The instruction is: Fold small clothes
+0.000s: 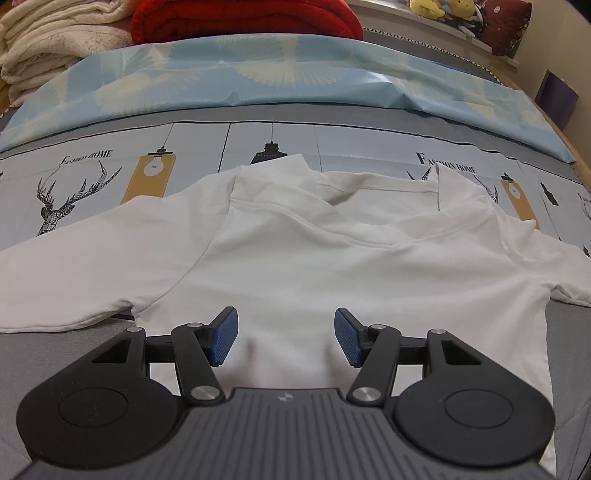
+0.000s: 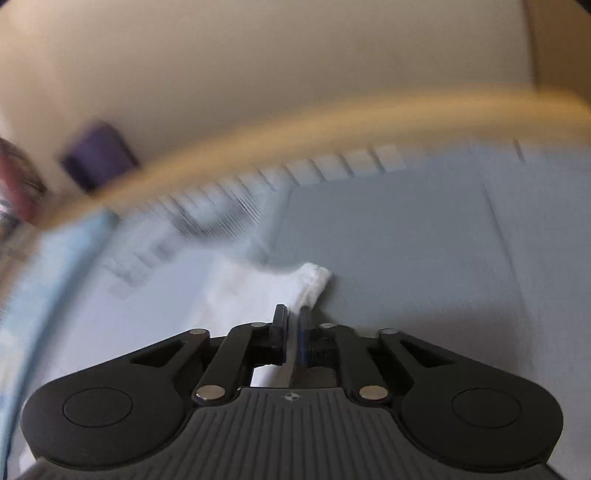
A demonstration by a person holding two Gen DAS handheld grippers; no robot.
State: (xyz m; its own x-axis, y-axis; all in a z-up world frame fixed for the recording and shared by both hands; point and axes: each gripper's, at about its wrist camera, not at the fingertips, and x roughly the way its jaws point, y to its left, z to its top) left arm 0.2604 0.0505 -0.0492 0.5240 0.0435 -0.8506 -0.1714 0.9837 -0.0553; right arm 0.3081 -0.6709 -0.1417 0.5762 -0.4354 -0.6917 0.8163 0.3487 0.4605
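Blue-padded, the left gripper [image 1: 284, 338] hovers with jaws wide and empty above the white T-shirt [image 1: 295, 251], which lies spread on the bed [image 1: 92, 147]. Beyond the shirt sits a red blanket [image 1: 243, 18]. Nearly closed, the right gripper [image 2: 293, 321] pinches the shirt's edge [image 2: 314, 280].

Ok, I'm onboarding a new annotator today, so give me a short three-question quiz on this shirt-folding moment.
1. True or false: the left gripper is clamped on the white T-shirt.
2. What does the right gripper pinch? A) the red blanket B) a white fabric edge C) nothing
3. In the left wrist view, what lies folded beyond the shirt, beside the red blanket?

Key
1. False: its jaws stand apart over the shirt.
2. B.
3. A stack of cream blankets.
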